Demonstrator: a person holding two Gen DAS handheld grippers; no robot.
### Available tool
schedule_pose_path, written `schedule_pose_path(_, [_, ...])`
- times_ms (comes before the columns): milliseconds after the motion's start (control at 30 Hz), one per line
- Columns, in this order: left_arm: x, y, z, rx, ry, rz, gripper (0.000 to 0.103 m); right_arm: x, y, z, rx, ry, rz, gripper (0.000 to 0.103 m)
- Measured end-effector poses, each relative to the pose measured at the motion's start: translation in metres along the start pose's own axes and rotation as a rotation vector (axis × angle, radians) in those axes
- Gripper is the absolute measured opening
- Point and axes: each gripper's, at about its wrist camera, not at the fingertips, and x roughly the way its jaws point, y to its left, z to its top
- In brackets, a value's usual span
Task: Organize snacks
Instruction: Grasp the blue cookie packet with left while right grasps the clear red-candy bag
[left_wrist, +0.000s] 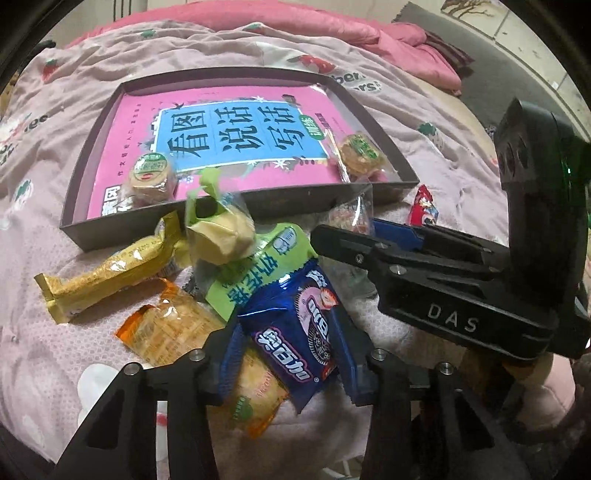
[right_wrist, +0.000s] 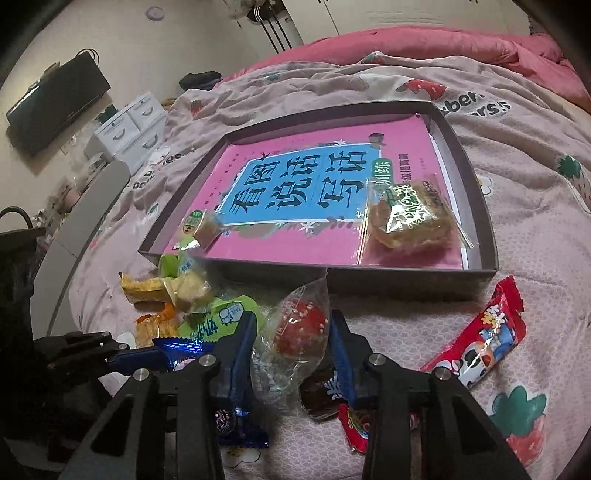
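A bed (right_wrist: 517, 206) covered by a pale pink quilt printed with strawberries carries everything; a brighter pink blanket (right_wrist: 443, 48) is bunched at its far end, and in the right wrist view a white set of small drawers (right_wrist: 129, 125) and a dark flat screen (right_wrist: 55, 103) stand by the wall. A shallow dark box (left_wrist: 258, 201) lies on the quilt with a pink book (left_wrist: 229, 122) inside it, its blue panel printed with large Chinese characters, and two wrapped cakes on top — one (left_wrist: 149, 179) at the near left, one (left_wrist: 360, 153) at the right. The loose snacks lie in a heap just in front of the box. The left claw (left_wrist: 288, 354) pinches a blue cookie packet (left_wrist: 303, 332) with a sandwich cookie pictured on it, above an orange packet (left_wrist: 166, 328), beside a green packet (left_wrist: 255, 273) and a gold bar (left_wrist: 103, 273). The right claw (right_wrist: 291, 339), marked "DAS" on its body, pinches a clear bag holding a red sweet (right_wrist: 301, 325); a red packet (right_wrist: 487, 336) lies to its right.
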Motion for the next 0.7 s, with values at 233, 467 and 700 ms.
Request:
schedule_pose_path(233, [0.006, -0.014, 0.0, 0.01, 0.018, 0.065, 0.062, -0.013, -0.007, 0.0, 0.036, -0.042, 0.026, 0.038])
schedule_pose_path(467, [0.021, -0.034, 0.008, 0.012, 0.024, 0.179, 0.07, -0.022, -0.012, 0.004, 0.055, -0.081, 0.05, 0.035])
schedule_pose_path(700, [0.023, -0.031, 0.011, 0.004, 0.012, 0.206, 0.063, -0.019, -0.011, 0.003, 0.023, -0.07, 0.029, 0.033])
